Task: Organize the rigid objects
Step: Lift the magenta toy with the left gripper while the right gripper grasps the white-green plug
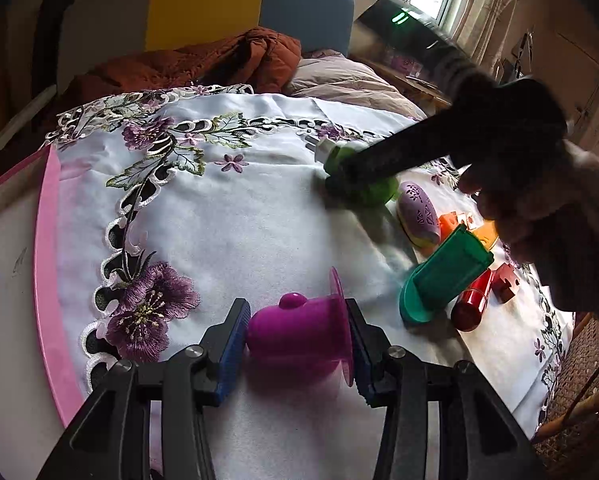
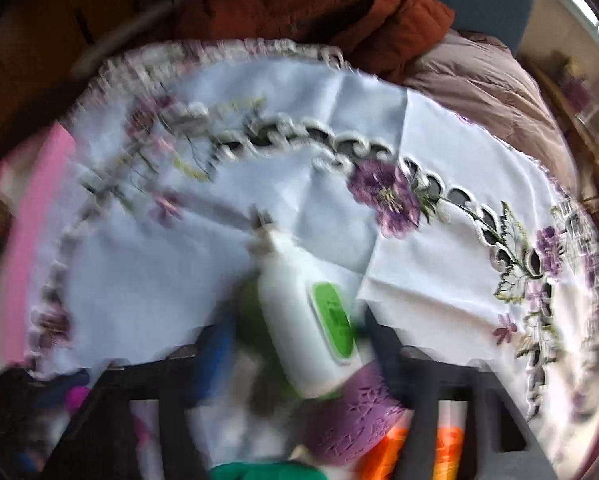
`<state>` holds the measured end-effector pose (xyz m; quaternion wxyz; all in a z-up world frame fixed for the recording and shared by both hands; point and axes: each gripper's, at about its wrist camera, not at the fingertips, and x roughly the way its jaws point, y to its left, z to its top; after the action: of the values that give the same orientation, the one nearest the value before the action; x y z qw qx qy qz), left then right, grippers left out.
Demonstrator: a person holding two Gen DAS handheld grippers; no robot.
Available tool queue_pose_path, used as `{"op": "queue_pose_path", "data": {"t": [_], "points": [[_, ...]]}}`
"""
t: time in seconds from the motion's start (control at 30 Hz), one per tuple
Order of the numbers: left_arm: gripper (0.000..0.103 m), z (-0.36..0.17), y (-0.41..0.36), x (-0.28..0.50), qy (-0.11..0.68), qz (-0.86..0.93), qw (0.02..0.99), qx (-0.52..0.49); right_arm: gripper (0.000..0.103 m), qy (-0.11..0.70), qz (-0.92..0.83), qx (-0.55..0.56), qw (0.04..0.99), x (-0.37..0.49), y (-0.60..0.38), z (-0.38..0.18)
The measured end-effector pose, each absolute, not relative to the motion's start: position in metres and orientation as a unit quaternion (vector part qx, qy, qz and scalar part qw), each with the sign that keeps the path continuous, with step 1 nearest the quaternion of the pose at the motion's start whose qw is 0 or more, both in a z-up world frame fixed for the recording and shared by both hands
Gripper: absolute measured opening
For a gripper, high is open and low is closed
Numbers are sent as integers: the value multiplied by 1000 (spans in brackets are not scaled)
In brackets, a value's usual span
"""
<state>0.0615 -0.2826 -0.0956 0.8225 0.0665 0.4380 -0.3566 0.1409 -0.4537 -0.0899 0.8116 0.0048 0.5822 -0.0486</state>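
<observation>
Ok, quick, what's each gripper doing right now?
Left gripper: shut on the purple cup.
Right gripper: holding the white-and-green device.

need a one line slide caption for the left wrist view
Left gripper closed on a magenta cup lying sideways on an embroidered tablecloth.

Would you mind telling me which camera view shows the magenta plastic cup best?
The left wrist view: the magenta plastic cup lies sideways, sharp, between the left gripper's blue pads. The right wrist view is motion-blurred, showing only a small magenta patch at lower left, possibly the cup.
</observation>
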Motion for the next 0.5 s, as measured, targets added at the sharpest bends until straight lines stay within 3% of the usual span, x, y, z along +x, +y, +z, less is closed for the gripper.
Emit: {"op": "queue_pose_path", "data": {"t": [0.3,0.5], "points": [[47,-73,-265,43,424,-365,827,60,53,534,-12,49,844,121,-427,-59],[47,-40,-229,20,396,-369,840,45,53,528,36,80,845,90,-395,-68]]}}
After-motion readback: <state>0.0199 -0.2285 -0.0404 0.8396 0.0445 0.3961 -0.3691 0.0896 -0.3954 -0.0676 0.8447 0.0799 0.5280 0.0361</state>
